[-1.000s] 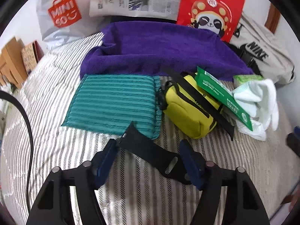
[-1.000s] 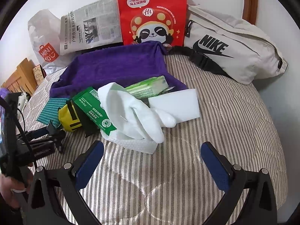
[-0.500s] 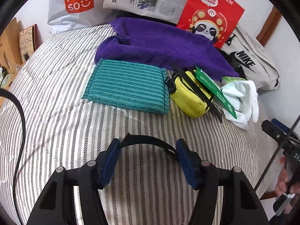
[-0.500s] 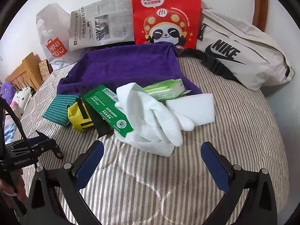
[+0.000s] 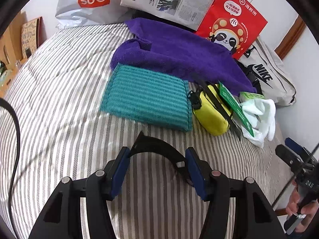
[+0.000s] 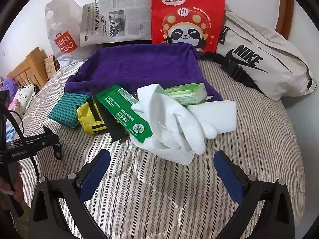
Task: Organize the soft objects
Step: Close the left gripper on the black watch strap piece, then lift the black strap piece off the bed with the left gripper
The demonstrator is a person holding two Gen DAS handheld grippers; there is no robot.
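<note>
My left gripper [image 5: 157, 159] has its jaws closing on a black strap [image 5: 157, 141], which bows into an arc between the blue pads above the striped bedspread [image 5: 59, 109]. Beyond it lie a teal ribbed cloth [image 5: 145, 101], a purple towel [image 5: 179, 55], a yellow pouch [image 5: 211, 113] and a green packet [image 5: 235, 107]. My right gripper [image 6: 161, 167] stands open and holds nothing. It sits just short of a white glove [image 6: 175, 115] that rests on a white cloth [image 6: 169, 153]. A white sponge block [image 6: 217, 113] and a green tissue pack [image 6: 187, 93] lie behind the glove.
A red panda bag [image 6: 187, 14], a newspaper [image 6: 117, 22], a Miniso bag [image 6: 61, 37] and a grey Nike bag [image 6: 259, 59] line the wall at the back. A wooden headboard [image 6: 28, 69] is at the left. Bare bedspread lies left of the teal cloth.
The left gripper has drawn back from the pile with the black strap, which now bends into an arc as the jaws narrow. The right gripper has shifted slightly, still open.
</note>
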